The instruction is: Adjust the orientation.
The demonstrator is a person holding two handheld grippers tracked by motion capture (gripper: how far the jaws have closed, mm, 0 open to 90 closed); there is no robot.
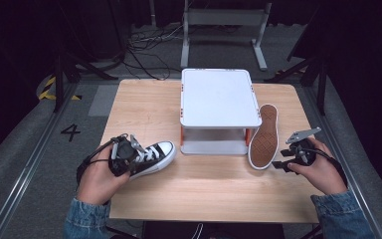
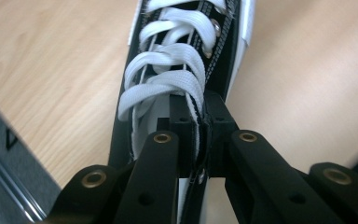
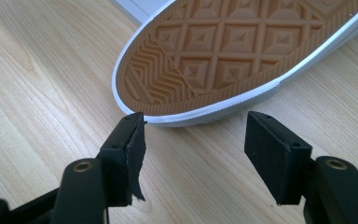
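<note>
The left gripper is clamping its fingers tight on the black sneaker, pinching the edge of the upper just beside the white laces. This sneaker is sitting upright on its sole at the near left of the counter, its long axis running left to right and slightly away, with the white toe cap pointing toward the white stand in the middle. The heel end is lying under the person's left hand.

The right gripper is hovering at the near right with its fingers spread apart and grasping nothing. Just ahead of them the second sneaker is lying on its side, showing its tan patterned sole with a white rim. Its long axis is running near to far, one end leaning beside the stand's right edge and the rounded near end lying just in front of the open fingers, not touching them.

The counter is a light wooden top. The stand is a raised white platform with orange posts at its front corners. Around the counter, grey floor is showing, with cables trailing at the far side and dark curtains beyond.
</note>
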